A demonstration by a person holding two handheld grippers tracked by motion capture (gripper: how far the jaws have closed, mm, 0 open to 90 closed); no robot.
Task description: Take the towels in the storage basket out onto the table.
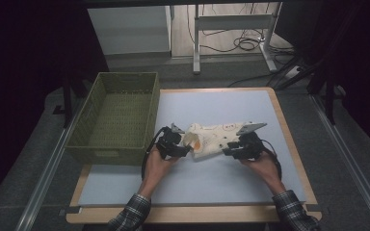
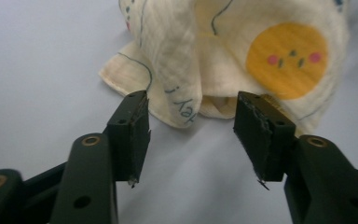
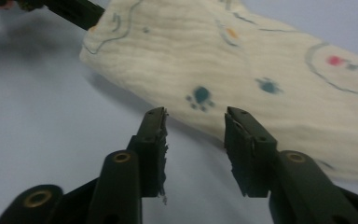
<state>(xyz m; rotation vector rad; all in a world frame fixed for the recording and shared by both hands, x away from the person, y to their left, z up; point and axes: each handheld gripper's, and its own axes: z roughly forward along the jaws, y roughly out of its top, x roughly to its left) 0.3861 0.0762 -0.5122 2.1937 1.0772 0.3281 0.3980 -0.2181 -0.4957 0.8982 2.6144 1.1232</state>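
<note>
A: What is the surface here?

B: It is a wooden table covered with a pale blue-grey mat; behind it there is a grey floor, the legs of another desk and some cables; the room around is dark.

A: And what lies on the mat?

B: A cream muslin cloth lies crumpled near the middle, between the two grippers; it has printed drawings: an orange round face with pink cheeks, dark blue paw prints and thin blue lines. At the left edge of the table stands a green woven basket, well apart from the cloth; I see nothing inside it.

A: How is the left gripper?

B: A hand holds it just beside the left end of the cloth. In the left gripper view its jaws are wide apart and hold nothing; a folded hem of the cloth lies just in front of the tips, between them.

A: And the right gripper?

B: It is at the right end of the cloth, with a grey plate on top. In the right gripper view its jaws are parted, less widely, and they grip nothing; the edge of the cloth is just in front of them. Both sleeves are of checked fabric.
</note>
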